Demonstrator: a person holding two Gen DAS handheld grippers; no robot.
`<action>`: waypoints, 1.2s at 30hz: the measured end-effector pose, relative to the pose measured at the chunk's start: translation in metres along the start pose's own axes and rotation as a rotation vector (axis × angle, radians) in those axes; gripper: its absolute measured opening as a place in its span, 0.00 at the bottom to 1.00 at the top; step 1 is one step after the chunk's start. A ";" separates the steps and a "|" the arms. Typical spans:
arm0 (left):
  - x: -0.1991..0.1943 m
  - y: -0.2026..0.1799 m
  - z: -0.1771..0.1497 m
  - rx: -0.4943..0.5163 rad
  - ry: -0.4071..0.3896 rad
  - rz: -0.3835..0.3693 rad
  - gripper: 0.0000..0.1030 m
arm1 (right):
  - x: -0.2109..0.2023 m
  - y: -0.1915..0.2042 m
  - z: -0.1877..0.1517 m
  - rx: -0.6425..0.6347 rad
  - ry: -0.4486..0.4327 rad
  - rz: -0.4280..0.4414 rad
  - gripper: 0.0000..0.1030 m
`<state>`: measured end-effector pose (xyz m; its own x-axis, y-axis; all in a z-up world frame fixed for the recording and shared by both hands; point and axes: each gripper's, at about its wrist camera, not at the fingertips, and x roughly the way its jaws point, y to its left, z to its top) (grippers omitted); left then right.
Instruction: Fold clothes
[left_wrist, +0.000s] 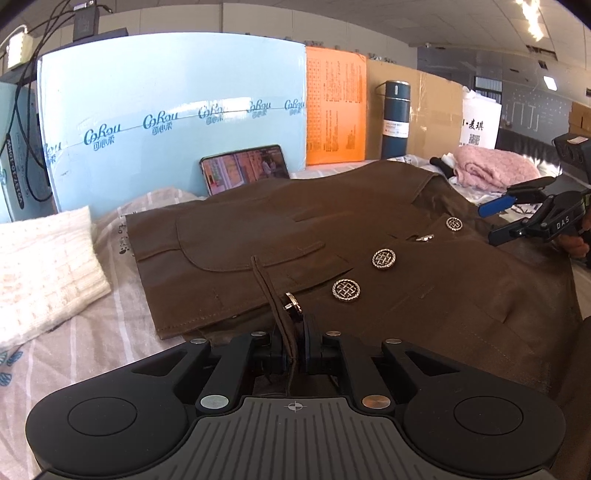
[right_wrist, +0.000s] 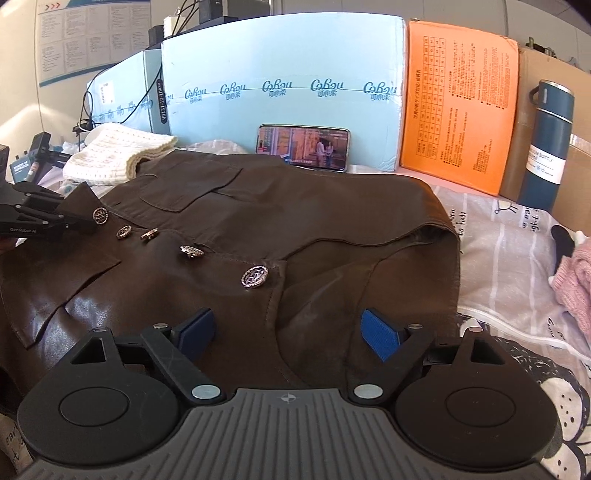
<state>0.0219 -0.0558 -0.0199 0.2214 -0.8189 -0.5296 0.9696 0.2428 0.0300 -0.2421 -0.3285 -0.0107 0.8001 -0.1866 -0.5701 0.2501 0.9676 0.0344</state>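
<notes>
A brown jacket (left_wrist: 369, 236) with round metal buttons (left_wrist: 383, 257) lies spread on the striped bedsheet (left_wrist: 92, 332). My left gripper (left_wrist: 293, 341) is shut on the jacket's front edge, a fold of brown cloth pinched upright between its pads beside a button. In the right wrist view the same jacket (right_wrist: 314, 221) fills the middle. My right gripper (right_wrist: 288, 332) is open and empty, low over the jacket's collar end. The right gripper also shows in the left wrist view (left_wrist: 496, 219) at the far right, open. The left gripper (right_wrist: 79, 221) shows at the far left, holding the jacket's corner.
A white knit garment (left_wrist: 44, 266) lies left of the jacket, and a pink knit one (left_wrist: 495, 166) lies at the right. A phone (right_wrist: 303, 147) leans on a light blue box (right_wrist: 280, 74). An orange folder (right_wrist: 458, 107), a blue flask (right_wrist: 548, 144) and cardboard stand behind.
</notes>
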 end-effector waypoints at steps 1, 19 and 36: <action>0.000 0.000 0.001 0.003 -0.004 0.012 0.17 | -0.003 0.000 -0.002 0.005 -0.010 -0.006 0.84; -0.076 -0.036 -0.007 0.097 -0.166 0.023 0.94 | -0.043 0.042 -0.031 -0.142 -0.069 -0.015 0.96; -0.117 -0.121 -0.035 0.400 -0.058 -0.129 0.96 | -0.085 0.058 -0.071 -0.272 -0.019 -0.069 0.99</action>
<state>-0.1246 0.0288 0.0092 0.0899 -0.8601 -0.5021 0.9512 -0.0753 0.2994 -0.3349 -0.2447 -0.0185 0.7971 -0.2543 -0.5477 0.1510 0.9621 -0.2269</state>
